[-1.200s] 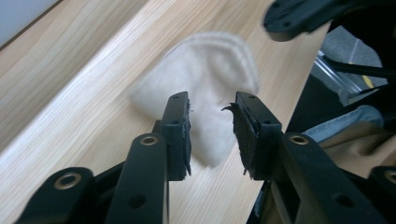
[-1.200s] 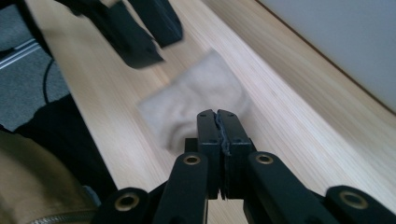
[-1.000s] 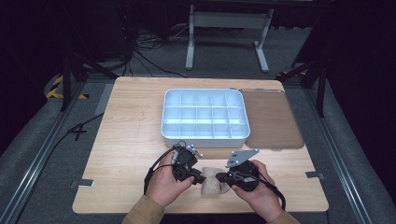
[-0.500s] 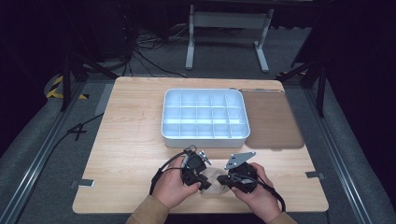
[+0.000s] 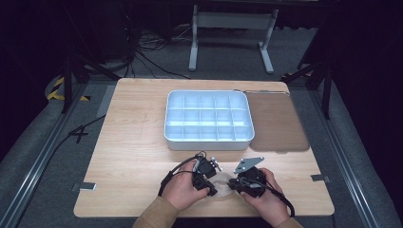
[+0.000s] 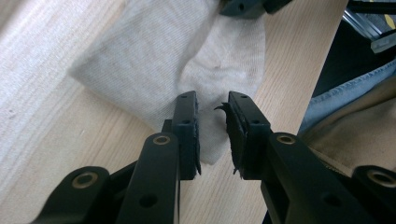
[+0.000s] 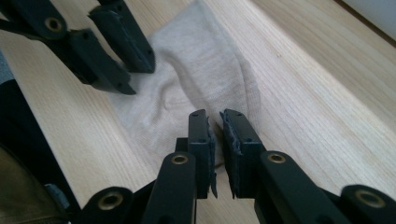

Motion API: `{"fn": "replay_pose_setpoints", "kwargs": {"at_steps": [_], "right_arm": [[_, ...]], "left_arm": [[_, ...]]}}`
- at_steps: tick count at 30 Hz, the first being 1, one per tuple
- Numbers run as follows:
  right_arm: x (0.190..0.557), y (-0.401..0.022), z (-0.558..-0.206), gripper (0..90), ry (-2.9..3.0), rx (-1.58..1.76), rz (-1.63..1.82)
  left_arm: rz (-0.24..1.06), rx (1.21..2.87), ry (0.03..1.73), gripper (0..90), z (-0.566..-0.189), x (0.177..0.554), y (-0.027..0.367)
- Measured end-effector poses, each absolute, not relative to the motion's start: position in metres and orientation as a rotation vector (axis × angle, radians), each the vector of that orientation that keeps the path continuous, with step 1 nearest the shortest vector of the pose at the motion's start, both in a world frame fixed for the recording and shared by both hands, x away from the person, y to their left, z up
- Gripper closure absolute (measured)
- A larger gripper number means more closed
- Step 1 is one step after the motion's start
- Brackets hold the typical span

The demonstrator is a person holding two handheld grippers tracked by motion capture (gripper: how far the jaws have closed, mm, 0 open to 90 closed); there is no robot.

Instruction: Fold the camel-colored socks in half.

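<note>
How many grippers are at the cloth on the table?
2: the left gripper is at the beige cloth's left end, and the right gripper is at its right end, near the table's front edge.

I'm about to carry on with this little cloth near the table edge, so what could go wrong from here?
The beige cloth lies close to the table's near edge; a tug toward the person could drag it off.

The left gripper and right gripper stand slightly open over the fabric, the left's jaws having just closed a little, the right's opened. Neither visibly pinches it, so a lift may miss or catch one layer.

The grippers face each other closely and could bump.
</note>
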State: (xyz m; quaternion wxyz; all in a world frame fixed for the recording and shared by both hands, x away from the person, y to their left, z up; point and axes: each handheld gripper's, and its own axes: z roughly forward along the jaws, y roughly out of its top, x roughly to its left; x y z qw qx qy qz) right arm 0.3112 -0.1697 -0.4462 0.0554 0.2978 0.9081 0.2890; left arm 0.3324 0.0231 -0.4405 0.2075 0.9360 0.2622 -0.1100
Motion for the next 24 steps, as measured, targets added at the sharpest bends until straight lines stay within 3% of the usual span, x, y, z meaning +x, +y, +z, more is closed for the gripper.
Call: {"fn": "replay_pose_setpoints", "kwargs": {"at_steps": [6,13,18,24], "right_arm": [[0.312,-0.172,-0.451,81.5,2.753,0.906,0.871],[0.311,-0.170,-0.452,81.4,2.743,0.881,0.854],[0.308,-0.169,-0.452,81.1,2.729,0.874,0.850],[0.306,-0.173,-0.453,80.5,2.725,0.874,0.869]], "left_arm": [[-0.308,2.576,0.714,73.5,-0.436,0.333,0.025],[-0.110,2.381,0.725,76.4,-0.424,0.335,0.025],[0.020,2.396,0.786,79.5,-0.434,0.340,0.023],[0.011,2.452,0.843,83.0,-0.444,0.348,0.025]]}}
